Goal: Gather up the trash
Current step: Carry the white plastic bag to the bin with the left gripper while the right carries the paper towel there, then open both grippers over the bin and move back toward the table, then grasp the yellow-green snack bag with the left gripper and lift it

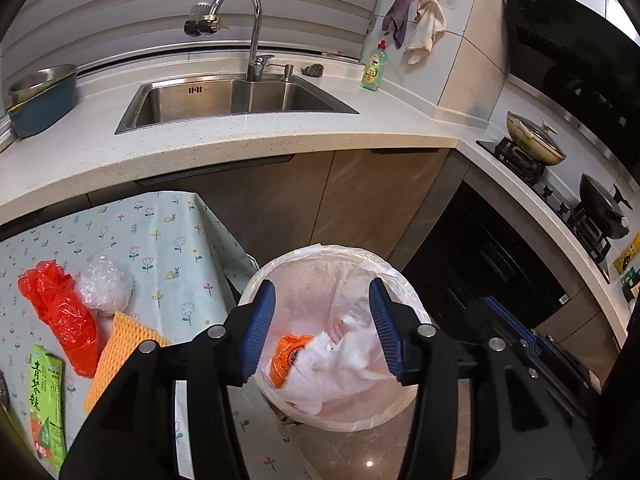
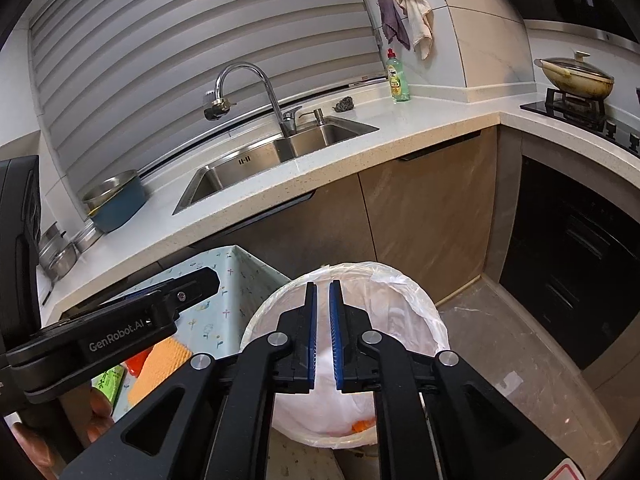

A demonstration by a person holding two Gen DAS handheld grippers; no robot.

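Holding both tools above the round white waste bin lined with a translucent plastic bag, we read the left gripper as spread wide and empty, its blue ribbed pads framing the bin mouth. We read the right gripper as nearly closed, with only a narrow gap between its pads and nothing between them. Inside the bin we see crumpled white paper and an orange wrapper already lying in the liner. We locate the remaining trash on the floral-print tablecloth of the low table, which stands just beside the bin on its left: a crumpled red plastic bag, a ball of clear plastic film, an orange foam net sleeve and a green printed carton. All four items lie to the left of the left gripper and below its level; the right gripper sits on the far side of the bin from them. We therefore judge the left gripper the nearer tool for the coming pick. The foam sleeve runs its long axis diagonally, from near the bin toward the table's near edge, so we judge that the jaws should close across that axis. The red bag runs lengthwise roughly parallel to the sleeve, touching the film ball at its upper end.
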